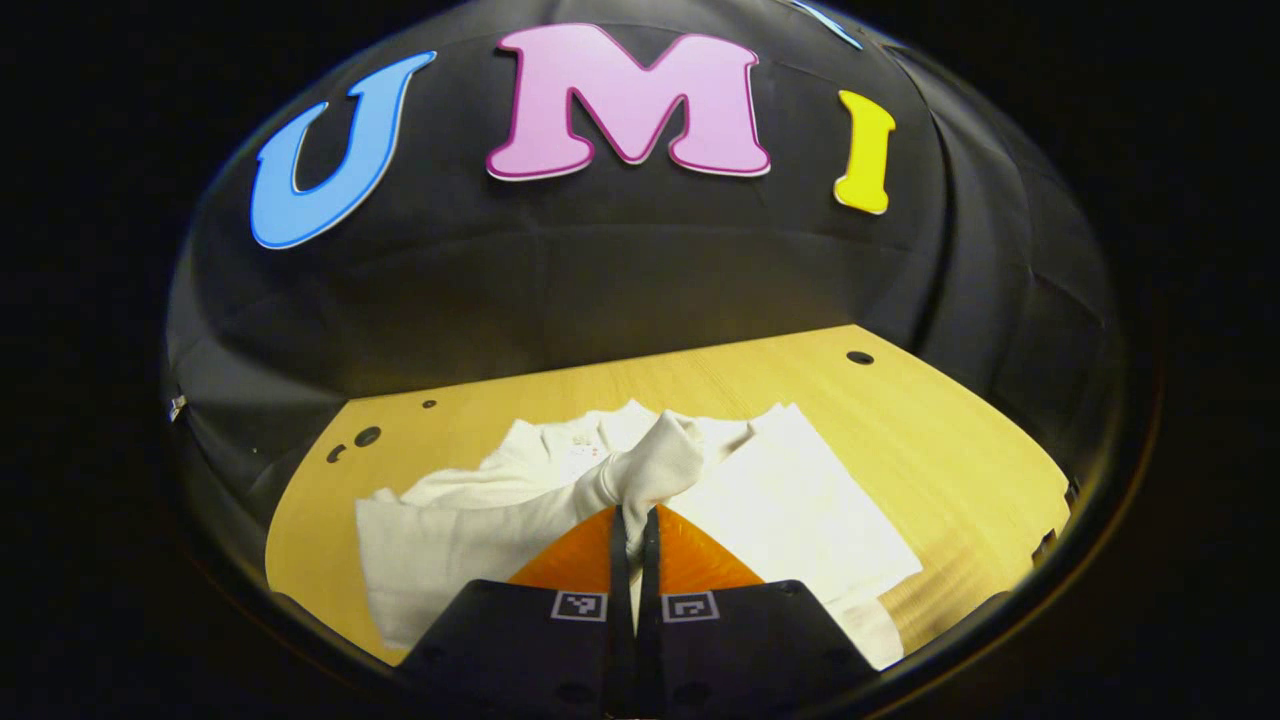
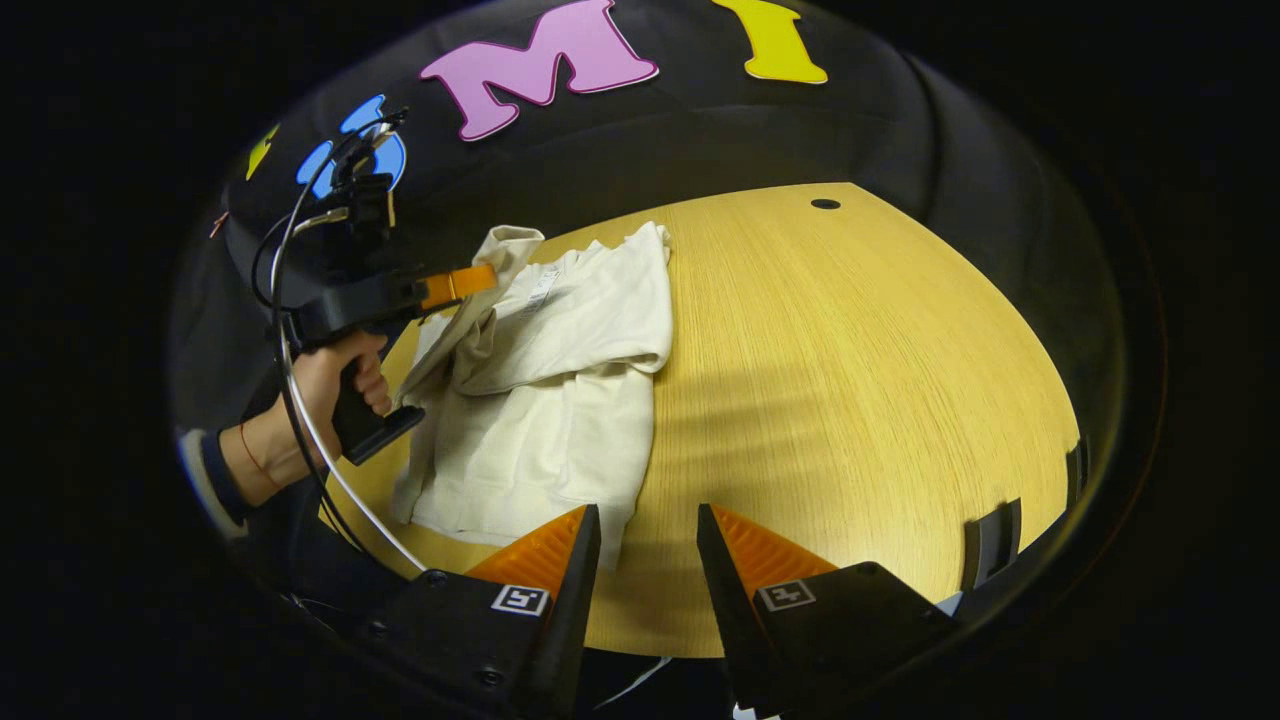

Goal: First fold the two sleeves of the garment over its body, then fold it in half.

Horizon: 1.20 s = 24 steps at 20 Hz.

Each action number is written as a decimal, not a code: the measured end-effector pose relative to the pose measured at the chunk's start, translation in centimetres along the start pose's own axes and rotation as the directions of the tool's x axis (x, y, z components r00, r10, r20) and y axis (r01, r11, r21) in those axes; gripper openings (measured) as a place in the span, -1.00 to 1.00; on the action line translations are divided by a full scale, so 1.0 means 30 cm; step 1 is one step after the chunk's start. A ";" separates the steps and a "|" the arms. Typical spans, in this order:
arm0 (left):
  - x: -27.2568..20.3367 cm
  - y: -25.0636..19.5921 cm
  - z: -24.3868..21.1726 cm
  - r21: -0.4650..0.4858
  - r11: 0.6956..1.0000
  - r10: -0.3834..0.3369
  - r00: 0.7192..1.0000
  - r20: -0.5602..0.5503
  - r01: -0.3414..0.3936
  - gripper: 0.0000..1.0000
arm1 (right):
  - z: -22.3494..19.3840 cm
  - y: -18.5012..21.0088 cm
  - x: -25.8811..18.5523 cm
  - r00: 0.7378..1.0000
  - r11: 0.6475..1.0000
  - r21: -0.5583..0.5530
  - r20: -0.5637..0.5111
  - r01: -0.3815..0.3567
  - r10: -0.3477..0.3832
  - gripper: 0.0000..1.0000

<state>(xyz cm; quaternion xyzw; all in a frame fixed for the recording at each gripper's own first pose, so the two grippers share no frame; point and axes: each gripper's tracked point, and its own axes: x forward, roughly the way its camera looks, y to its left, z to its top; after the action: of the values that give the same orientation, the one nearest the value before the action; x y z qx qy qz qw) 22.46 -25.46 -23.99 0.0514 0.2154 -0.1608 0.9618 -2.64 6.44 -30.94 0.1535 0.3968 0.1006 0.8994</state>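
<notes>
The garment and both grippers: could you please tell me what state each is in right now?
Garment: cream, partly folded on the wooden table, one sleeve lifted.
Left gripper: jaws shut on the sleeve, holding it above the body.
Right gripper: jaws open, holding nothing, at the garment's near edge.

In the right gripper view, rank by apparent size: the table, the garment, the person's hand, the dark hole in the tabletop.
1. Table
2. Garment
3. Hand, though the fisheye edge distorts it
4. Hole
</notes>
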 end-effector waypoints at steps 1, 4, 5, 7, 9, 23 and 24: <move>0.015 -0.021 -0.021 0.016 1.000 -0.006 1.000 -0.013 0.007 -0.88 | -0.001 -0.009 0.001 1.000 1.000 0.002 -0.002 0.002 -0.002 0.21; 0.050 -0.072 -0.077 0.057 0.998 -0.023 0.999 -0.047 0.025 -0.89 | 0.009 -0.030 0.008 1.000 1.000 0.008 -0.006 0.004 -0.004 0.22; 0.061 -0.084 -0.092 0.067 0.997 -0.024 0.998 -0.055 0.027 -0.89 | 0.008 -0.033 0.009 1.000 1.000 0.009 -0.009 0.003 -0.003 0.21; 0.079 -0.094 -0.125 0.087 0.996 -0.020 0.997 -0.075 0.026 -0.89 | 0.007 -0.031 0.014 1.000 1.000 0.008 -0.016 -0.005 0.005 0.21; 0.093 -0.100 -0.149 0.096 0.995 -0.018 0.996 -0.090 0.026 -0.89 | 0.003 -0.031 0.012 1.000 1.000 0.001 -0.019 -0.008 0.008 0.22; 0.079 -0.061 -0.208 0.099 0.995 -0.010 0.990 -0.137 0.024 0.30 | -0.003 -0.025 0.018 1.000 1.000 0.007 -0.025 0.004 -0.004 0.22; 0.061 -0.048 -0.207 0.104 0.994 -0.007 0.991 -0.135 0.021 0.35 | -0.003 -0.022 0.019 1.000 1.000 0.005 -0.024 0.005 -0.005 0.22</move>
<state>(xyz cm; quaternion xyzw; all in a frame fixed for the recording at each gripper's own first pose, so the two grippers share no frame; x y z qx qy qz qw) 21.09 -26.29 -30.42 0.1113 0.2711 -0.1751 0.9399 -2.28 6.00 -31.62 0.1537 0.4083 0.0991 0.8943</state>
